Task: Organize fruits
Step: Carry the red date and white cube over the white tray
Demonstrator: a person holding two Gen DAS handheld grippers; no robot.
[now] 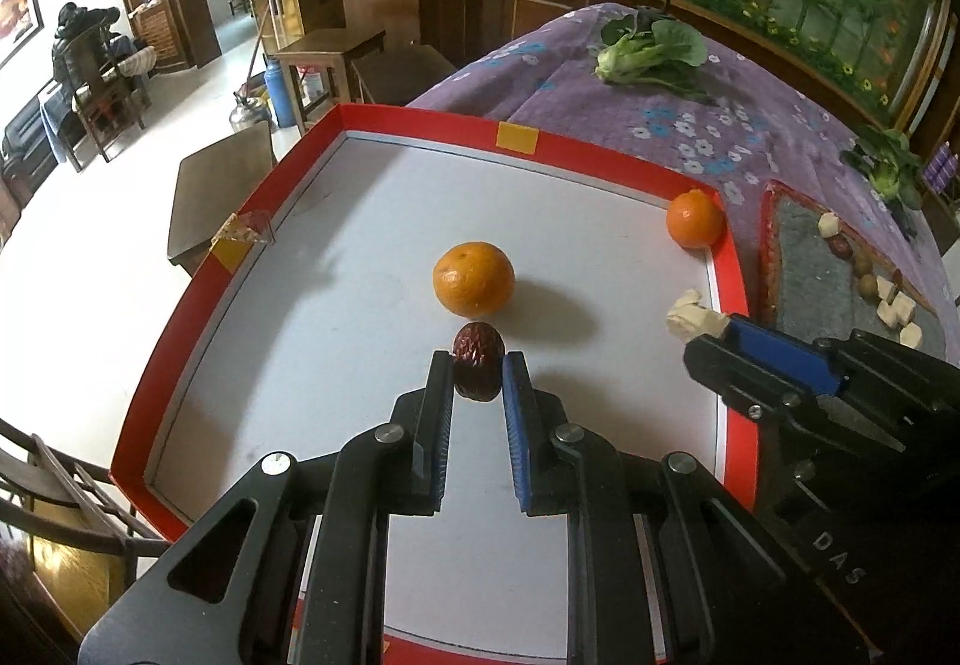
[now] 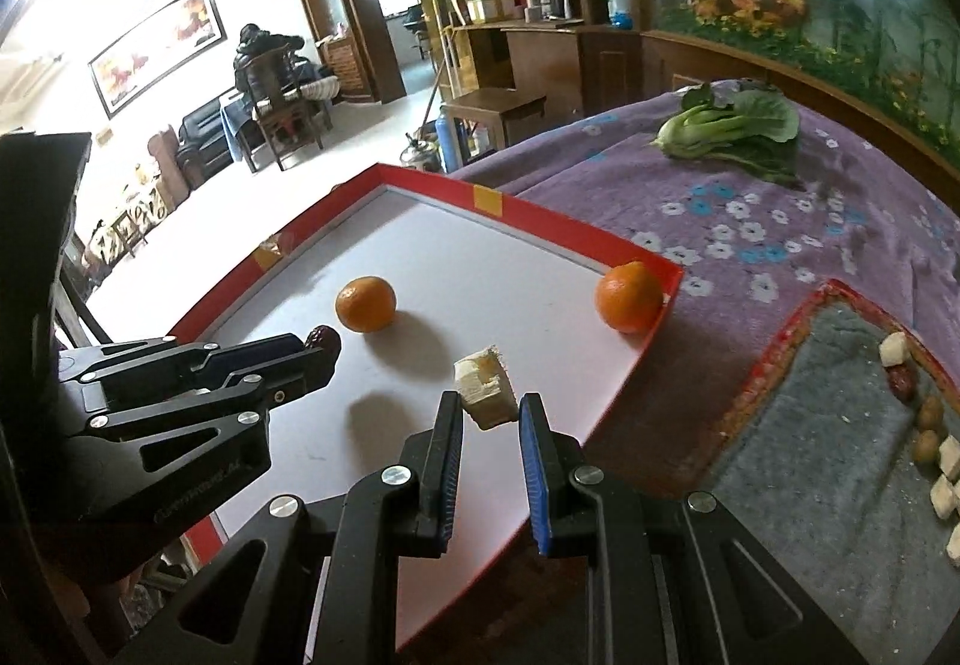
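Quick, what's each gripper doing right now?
Left gripper: closed on a red date.
Right gripper: closed on a pale fruit chunk.

The white floor of the red-rimmed tray (image 1: 729, 269) lies mostly bare, open from 7 to 11 o'clock of the middle orange (image 1: 474, 279). That orange blocks the centre; a second orange (image 1: 695, 218) fills the corner at 2 o'clock, touching the rim. On the bench, the grey mat (image 2: 840, 425) at 3 o'clock carries a row of small pieces along its far edge.
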